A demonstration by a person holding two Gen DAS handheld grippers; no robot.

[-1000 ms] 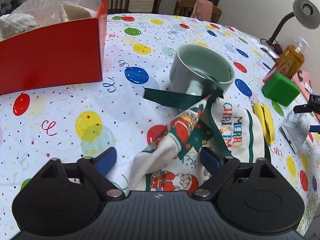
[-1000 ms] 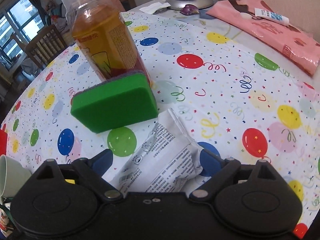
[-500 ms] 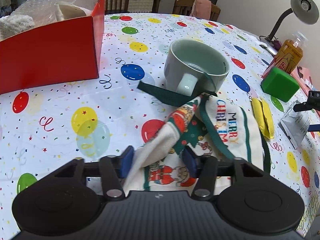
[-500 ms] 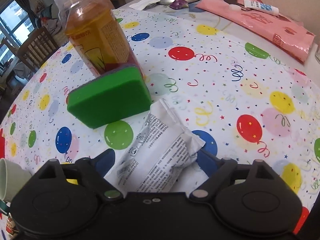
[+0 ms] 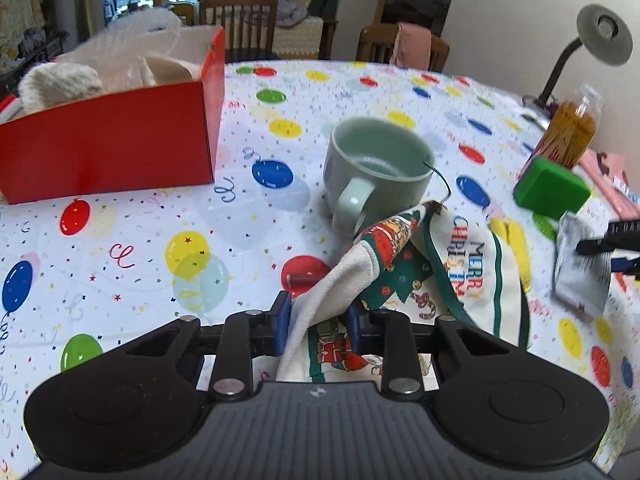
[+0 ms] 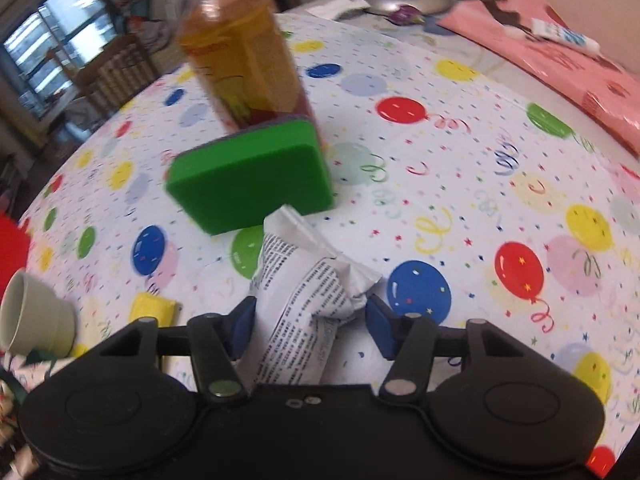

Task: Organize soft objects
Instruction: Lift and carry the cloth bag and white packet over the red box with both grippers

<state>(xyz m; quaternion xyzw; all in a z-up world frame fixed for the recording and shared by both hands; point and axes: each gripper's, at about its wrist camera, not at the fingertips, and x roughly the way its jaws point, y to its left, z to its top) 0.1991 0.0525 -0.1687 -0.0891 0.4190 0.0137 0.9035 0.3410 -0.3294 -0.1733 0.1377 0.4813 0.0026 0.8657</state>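
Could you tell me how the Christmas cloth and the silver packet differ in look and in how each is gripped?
The Christmas cloth is cream fabric with green trim and Santa prints; the silver packet is crinkled foil with small black text. The left gripper is closing on a bunched fold of the cloth; the right gripper is closing around the packet, its right pad not yet touching. The cloth sprawls beside the mug; the packet lies by the green sponge. Both are soft.

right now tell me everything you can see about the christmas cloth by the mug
The christmas cloth is white fabric with dark green trim and ribbon, printed with Santa figures and "MERRY CHRISTMAS" lettering. It lies crumpled on the balloon-print tablecloth, with one folded corner raised. The left gripper has that raised fold between its blue pads, its jaws closing on it. The far end lies against the pale green mug; a thin dark strand curves over the mug's rim.
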